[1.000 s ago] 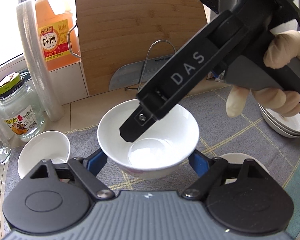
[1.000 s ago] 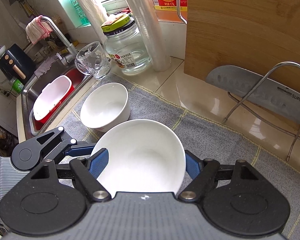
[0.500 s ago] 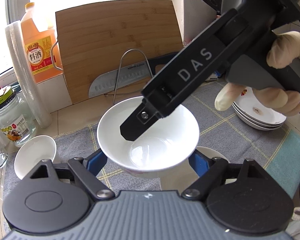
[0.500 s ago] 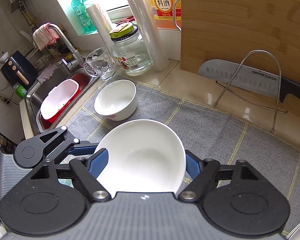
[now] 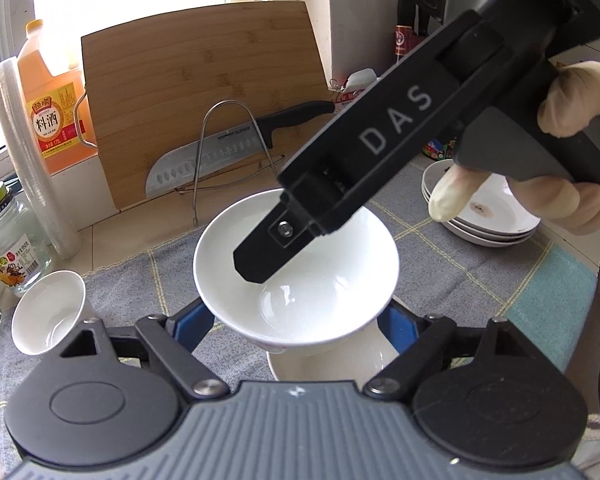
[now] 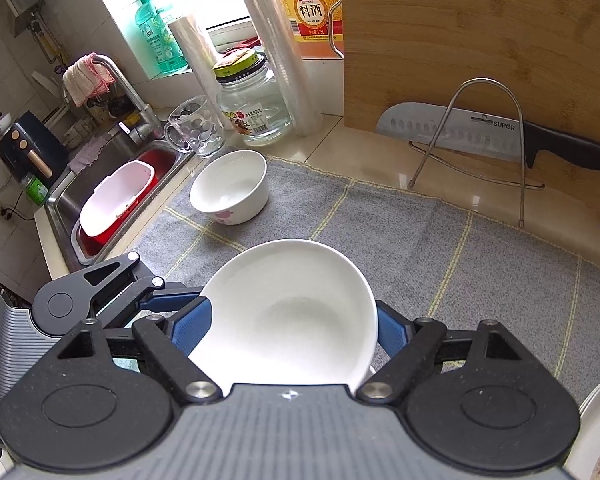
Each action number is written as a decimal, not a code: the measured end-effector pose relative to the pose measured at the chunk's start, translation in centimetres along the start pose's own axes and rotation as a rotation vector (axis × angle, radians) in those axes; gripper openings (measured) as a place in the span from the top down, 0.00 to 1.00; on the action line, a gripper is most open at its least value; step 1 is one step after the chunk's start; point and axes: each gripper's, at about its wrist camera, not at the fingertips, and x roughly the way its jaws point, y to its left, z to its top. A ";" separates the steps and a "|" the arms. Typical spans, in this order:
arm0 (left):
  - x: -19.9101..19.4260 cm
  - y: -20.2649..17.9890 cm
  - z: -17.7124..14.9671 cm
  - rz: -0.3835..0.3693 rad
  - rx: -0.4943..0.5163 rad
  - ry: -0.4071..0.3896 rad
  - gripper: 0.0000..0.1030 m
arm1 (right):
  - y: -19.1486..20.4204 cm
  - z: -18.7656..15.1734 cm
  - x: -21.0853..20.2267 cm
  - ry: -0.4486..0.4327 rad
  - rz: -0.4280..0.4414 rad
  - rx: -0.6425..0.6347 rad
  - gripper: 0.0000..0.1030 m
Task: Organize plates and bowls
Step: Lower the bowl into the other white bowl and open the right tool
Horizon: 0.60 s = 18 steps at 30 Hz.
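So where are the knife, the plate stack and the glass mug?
knife [image 6: 452, 136], right wrist view, on the blade.
plate stack [image 5: 496, 216], left wrist view, top plate's inside.
glass mug [image 6: 198, 128], right wrist view, its dimpled side.

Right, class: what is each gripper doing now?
Left gripper: closed on the white ceramic bowl.
Right gripper: jaws just been opening around that bowl; grip cannot be told.

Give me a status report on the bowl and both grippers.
Left gripper shut on white bowl. Right gripper: fingers just been opening, bowl between them, contact unclear. Second bowl directly beneath.
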 end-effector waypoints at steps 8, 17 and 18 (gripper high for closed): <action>0.0 -1.3 -0.4 -0.024 0.015 0.012 0.15 | -0.3 -1.6 -0.9 -0.007 -0.013 0.027 0.13; 0.1 -2.3 -1.3 -0.039 0.016 0.039 0.15 | -0.5 -3.2 -0.9 0.006 -0.018 0.051 0.13; 0.1 -2.4 -1.4 -0.040 0.016 0.043 0.15 | -0.5 -3.4 -0.8 0.009 -0.019 0.053 0.13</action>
